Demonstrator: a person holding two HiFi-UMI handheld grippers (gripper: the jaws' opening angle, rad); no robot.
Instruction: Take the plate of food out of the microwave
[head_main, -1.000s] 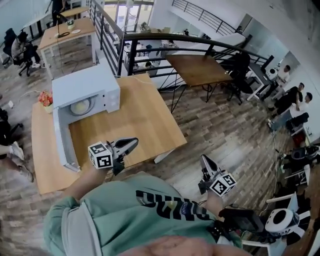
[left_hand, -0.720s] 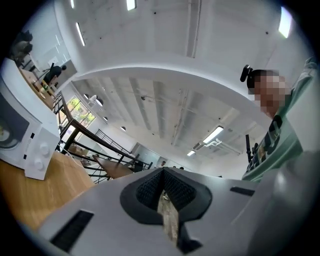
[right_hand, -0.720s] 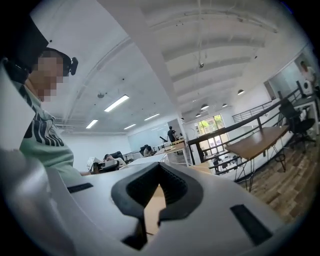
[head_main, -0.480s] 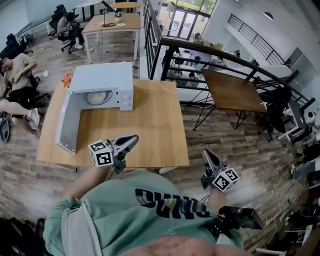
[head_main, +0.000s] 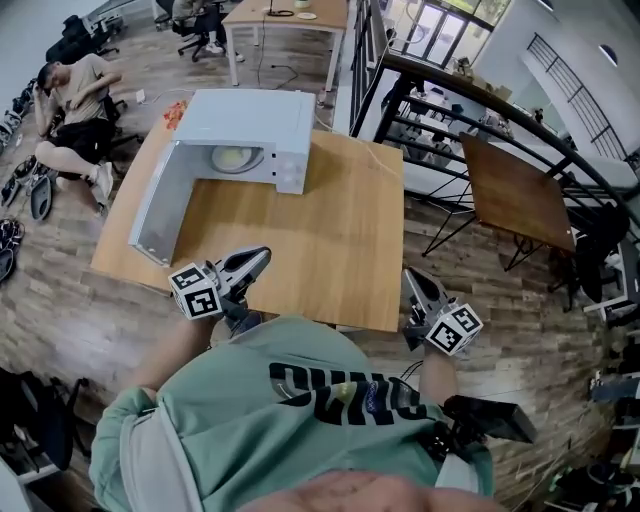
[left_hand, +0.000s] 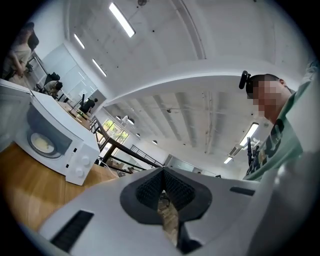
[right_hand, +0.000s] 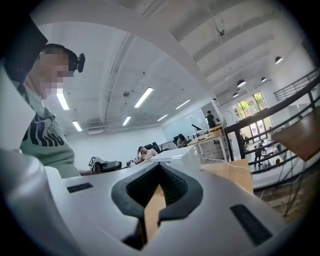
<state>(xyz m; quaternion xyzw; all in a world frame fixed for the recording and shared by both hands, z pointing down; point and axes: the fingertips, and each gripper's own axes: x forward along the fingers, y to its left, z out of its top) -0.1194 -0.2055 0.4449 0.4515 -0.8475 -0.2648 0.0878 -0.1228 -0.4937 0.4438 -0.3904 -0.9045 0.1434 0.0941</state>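
Observation:
A white microwave (head_main: 250, 120) stands at the far left of a wooden table (head_main: 330, 240), its door (head_main: 165, 205) swung wide open toward me. Inside, a pale plate of food (head_main: 232, 157) rests on the turntable. My left gripper (head_main: 258, 260) is shut and empty, hovering over the table's near edge, well short of the microwave. My right gripper (head_main: 410, 280) is also shut and empty, off the table's near right corner. In the left gripper view the microwave (left_hand: 75, 160) and plate (left_hand: 42, 145) lie to the left of the shut left gripper (left_hand: 162, 176). The right gripper view has the right gripper (right_hand: 160, 167) pointing along the table.
A seated person (head_main: 75, 95) is left of the table, with shoes on the floor nearby. A black railing (head_main: 470, 105) and a second wooden table (head_main: 520, 195) lie to the right. More desks (head_main: 290, 12) stand at the back.
The head view has swung, so the table and microwave now sit more centred and squarely ahead. Both grippers stay shut at about the same places in the view.

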